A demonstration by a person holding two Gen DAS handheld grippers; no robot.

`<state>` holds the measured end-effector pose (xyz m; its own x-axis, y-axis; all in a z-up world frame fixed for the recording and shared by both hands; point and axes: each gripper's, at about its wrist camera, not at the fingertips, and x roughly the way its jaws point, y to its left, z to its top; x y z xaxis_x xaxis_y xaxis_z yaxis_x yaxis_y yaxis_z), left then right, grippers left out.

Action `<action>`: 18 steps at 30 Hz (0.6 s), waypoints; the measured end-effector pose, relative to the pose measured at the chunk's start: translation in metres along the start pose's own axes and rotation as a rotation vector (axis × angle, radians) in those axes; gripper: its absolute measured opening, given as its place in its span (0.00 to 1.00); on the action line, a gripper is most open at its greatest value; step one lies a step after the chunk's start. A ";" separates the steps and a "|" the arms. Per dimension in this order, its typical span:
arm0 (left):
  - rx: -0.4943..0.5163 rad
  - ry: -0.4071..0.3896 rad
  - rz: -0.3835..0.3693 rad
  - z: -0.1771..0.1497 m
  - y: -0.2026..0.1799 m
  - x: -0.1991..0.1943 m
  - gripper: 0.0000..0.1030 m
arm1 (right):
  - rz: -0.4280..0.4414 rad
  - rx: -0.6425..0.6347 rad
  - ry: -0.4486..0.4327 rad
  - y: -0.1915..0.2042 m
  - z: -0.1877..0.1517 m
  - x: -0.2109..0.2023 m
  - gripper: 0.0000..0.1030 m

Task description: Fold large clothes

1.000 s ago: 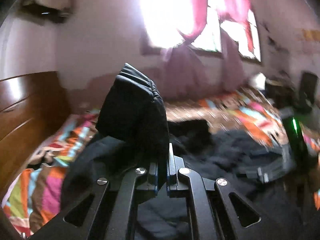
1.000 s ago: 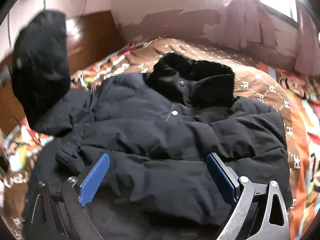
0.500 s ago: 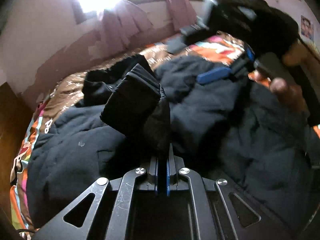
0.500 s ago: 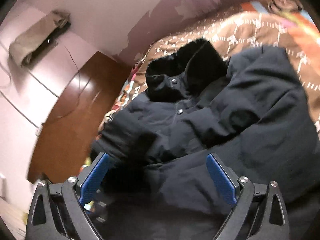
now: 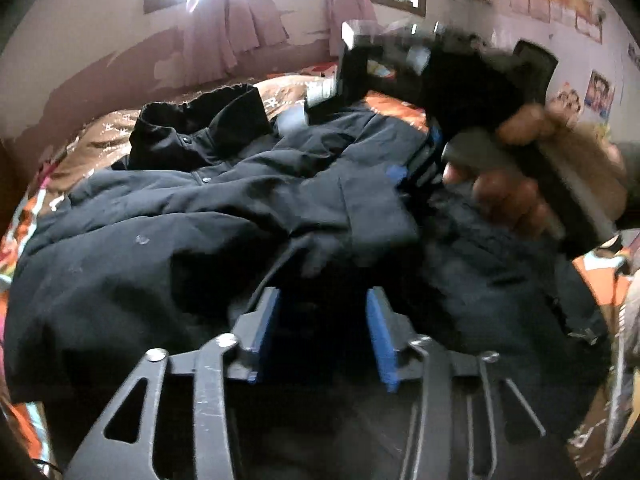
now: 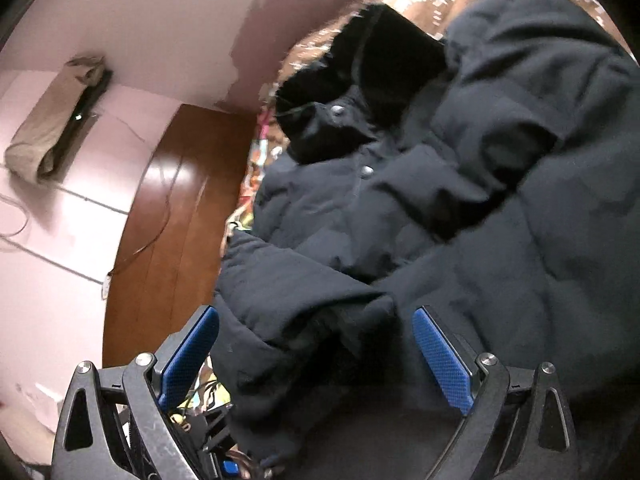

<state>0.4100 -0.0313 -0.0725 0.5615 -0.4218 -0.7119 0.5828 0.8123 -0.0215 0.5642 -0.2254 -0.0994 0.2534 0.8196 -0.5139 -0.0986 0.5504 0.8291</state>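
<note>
A large black padded jacket (image 5: 200, 232) lies front up on the bed, its collar (image 5: 192, 128) toward the window. One sleeve (image 5: 372, 208) lies folded across its chest. My left gripper (image 5: 324, 320) hovers low over the jacket; its jaws are opening, with only dark cloth below them and nothing pinched. In the right wrist view the same jacket (image 6: 500, 200) fills the frame. My right gripper (image 6: 316, 340) is open wide over a puffy fold at the jacket's edge, its blue pads (image 6: 440, 360) clear of the cloth. A hand (image 5: 520, 192) holds it.
The bed has a brown patterned blanket (image 5: 100, 140) and a colourful sheet (image 5: 24, 208). A wooden headboard (image 6: 172, 220) stands beside the jacket's edge. Pink curtains (image 5: 232, 40) hang at the bright window. Cables (image 6: 200, 400) lie below the right gripper.
My left gripper carried the sleeve cuff down over the jacket, then let it go and its jaws parted. My right gripper rolled and came closer to the jacket's headboard-side edge, staying open.
</note>
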 end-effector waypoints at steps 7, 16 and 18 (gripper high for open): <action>-0.106 -0.099 0.019 -0.004 0.007 -0.035 0.56 | -0.130 -0.051 0.032 -0.007 -0.021 -0.001 0.75; -0.212 -0.246 0.250 0.007 0.024 -0.074 0.69 | -0.173 -0.146 0.001 -0.001 -0.040 -0.017 0.09; -0.281 -0.263 0.278 0.005 0.038 -0.078 0.70 | -0.160 -0.187 -0.057 0.012 -0.038 -0.034 0.07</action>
<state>0.3914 0.0306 -0.0143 0.8248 -0.2308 -0.5161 0.2282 0.9711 -0.0697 0.5180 -0.2407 -0.0799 0.3335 0.7121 -0.6179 -0.2274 0.6968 0.6803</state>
